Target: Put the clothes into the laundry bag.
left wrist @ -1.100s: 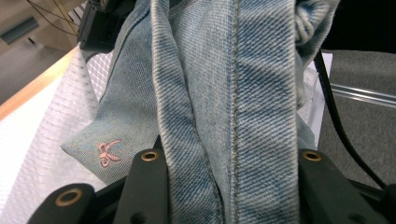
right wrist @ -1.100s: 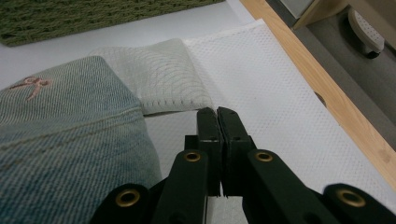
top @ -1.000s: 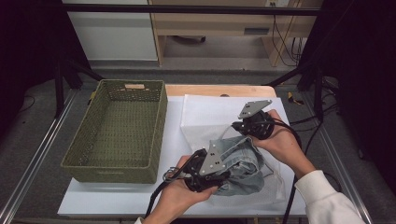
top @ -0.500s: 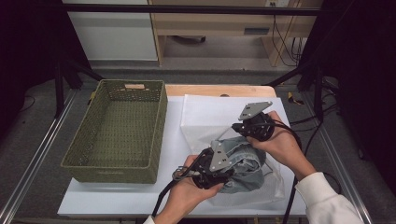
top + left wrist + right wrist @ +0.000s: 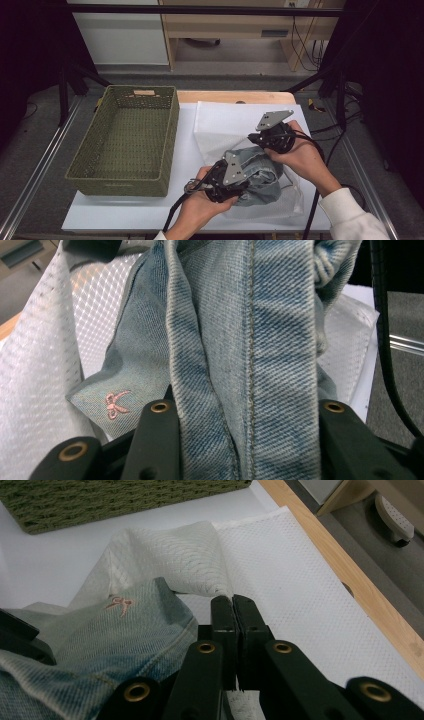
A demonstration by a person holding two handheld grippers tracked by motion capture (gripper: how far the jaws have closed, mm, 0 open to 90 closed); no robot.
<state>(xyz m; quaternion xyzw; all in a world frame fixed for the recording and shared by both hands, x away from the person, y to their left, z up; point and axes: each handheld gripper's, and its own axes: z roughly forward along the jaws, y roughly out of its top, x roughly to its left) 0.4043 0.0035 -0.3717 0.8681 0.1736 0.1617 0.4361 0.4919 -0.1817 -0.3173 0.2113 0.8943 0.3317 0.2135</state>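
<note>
A light-blue denim garment lies bunched, partly inside a white mesh bag on the table. My left gripper is shut on a thick fold of the denim, whose seam runs up between the jaws. A small pink embroidered bow shows on the cloth. My right gripper is shut on the mesh bag's edge, which is pinched and lifted at its tips, just above the denim.
A green woven basket stands empty at the left on the white board. The wooden table edge runs beyond the bag. Cables trail from both grippers toward the person.
My left gripper has shifted a little to the right with the denim, toward the bag's opening. The right gripper has kept its hold and place.
</note>
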